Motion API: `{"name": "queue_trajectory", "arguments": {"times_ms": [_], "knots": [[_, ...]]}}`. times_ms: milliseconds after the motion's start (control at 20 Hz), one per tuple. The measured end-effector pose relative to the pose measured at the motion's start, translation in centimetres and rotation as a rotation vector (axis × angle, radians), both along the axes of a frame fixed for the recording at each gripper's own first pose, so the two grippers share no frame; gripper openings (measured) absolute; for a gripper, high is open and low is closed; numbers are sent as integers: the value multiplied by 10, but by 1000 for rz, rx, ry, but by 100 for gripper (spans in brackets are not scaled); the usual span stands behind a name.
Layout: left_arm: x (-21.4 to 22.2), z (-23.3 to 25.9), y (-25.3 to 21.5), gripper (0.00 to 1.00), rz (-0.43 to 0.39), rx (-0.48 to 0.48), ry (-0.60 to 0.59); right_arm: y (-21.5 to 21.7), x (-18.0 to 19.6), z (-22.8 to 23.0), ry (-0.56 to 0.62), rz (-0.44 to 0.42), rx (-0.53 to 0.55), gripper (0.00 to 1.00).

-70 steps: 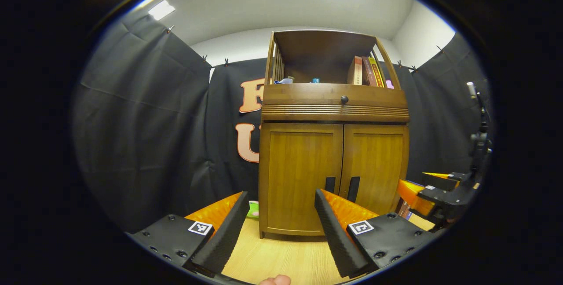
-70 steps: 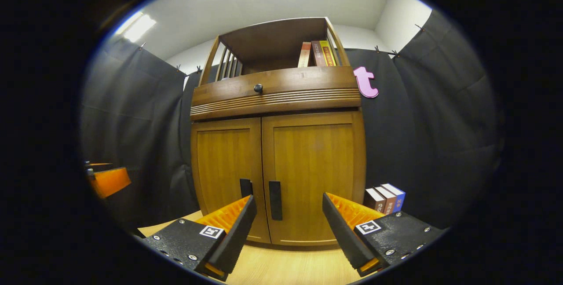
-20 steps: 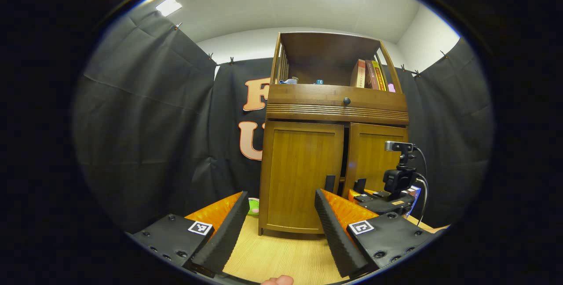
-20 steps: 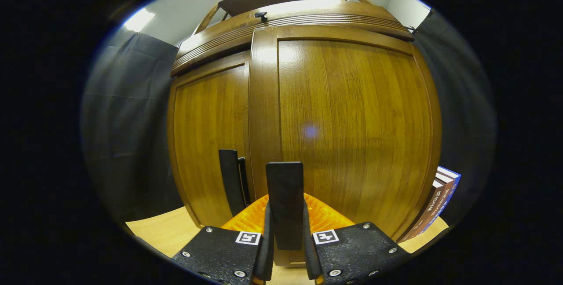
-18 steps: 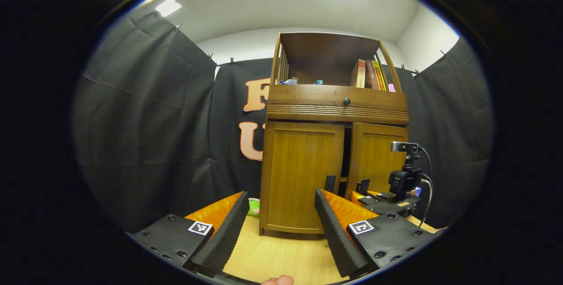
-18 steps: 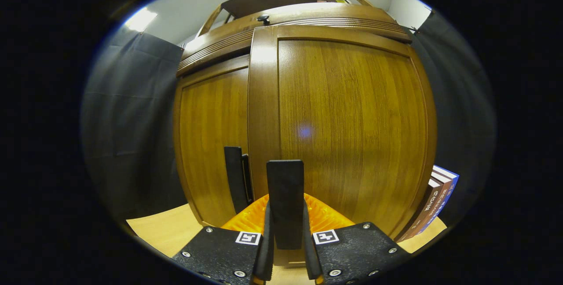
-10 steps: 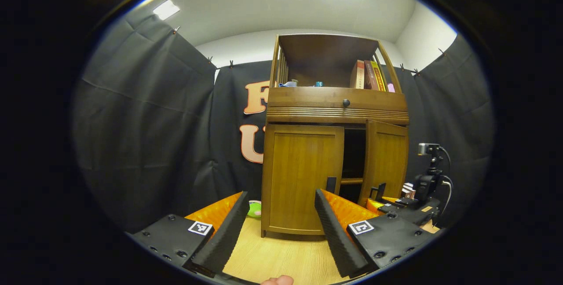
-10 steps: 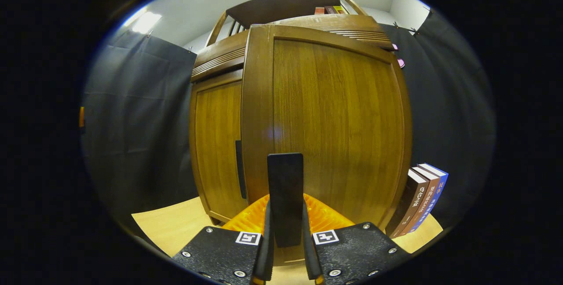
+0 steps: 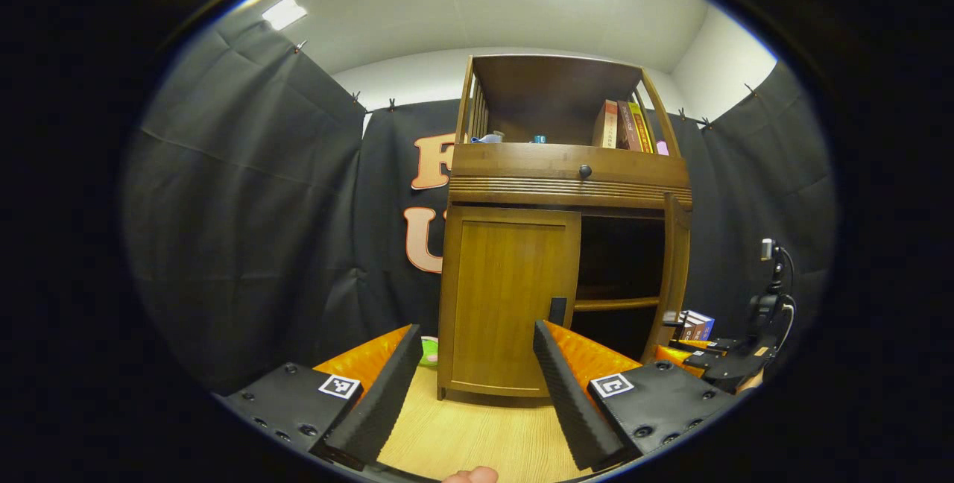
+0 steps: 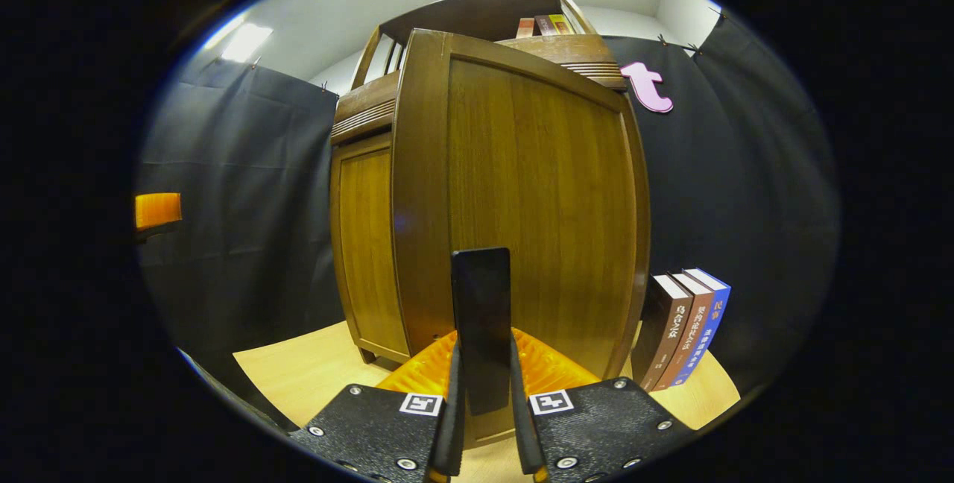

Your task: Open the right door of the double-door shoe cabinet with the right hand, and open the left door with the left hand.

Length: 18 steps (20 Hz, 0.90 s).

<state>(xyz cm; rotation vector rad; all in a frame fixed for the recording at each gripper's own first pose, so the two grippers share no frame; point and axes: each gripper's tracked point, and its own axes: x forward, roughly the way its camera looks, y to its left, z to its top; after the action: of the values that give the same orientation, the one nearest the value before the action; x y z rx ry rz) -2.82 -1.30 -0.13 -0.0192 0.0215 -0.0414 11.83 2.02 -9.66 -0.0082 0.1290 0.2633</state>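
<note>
books beside cabinet, right door ajar

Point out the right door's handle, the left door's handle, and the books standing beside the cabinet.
right door's handle [image 10: 482,326], right gripper view, middle of the bar.
left door's handle [image 9: 557,310], left gripper view, upper part of the bar.
books [image 10: 687,326], right gripper view, middle book's spine.

In the left gripper view the open cabinet's inside is too dark to make out, small things on the top shelf are too small to name, and the right tongs are partly cut off by the right door.
</note>
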Motion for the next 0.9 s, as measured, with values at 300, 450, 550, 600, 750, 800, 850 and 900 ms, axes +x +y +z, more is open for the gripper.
{"name": "queue_trajectory", "arguments": {"times_ms": [300,450,550,600,750,800,850,900], "knots": [[-2,-7,-2,95,-19,-10,17,-37,-19,-1,3,-81,-26,35],[0,-5,1,95,-25,-6,11,-55,-26,-3,4,-120,-32,24],[2,-5,4,95,-21,1,7,-68,-30,-1,-11,-157,-77,21],[1,-4,5,94,-21,1,6,-75,-32,0,-20,-178,-92,19],[4,-8,5,97,-30,-8,11,-101,-36,1,-17,-237,-84,15],[5,-11,4,96,-34,-10,14,-113,-37,2,-19,-265,-87,13],[5,-14,3,96,-41,-12,18,-130,-38,3,-26,-301,-104,12],[7,-14,2,95,-46,-12,23,-148,-40,4,-30,-339,-139,8]]}}
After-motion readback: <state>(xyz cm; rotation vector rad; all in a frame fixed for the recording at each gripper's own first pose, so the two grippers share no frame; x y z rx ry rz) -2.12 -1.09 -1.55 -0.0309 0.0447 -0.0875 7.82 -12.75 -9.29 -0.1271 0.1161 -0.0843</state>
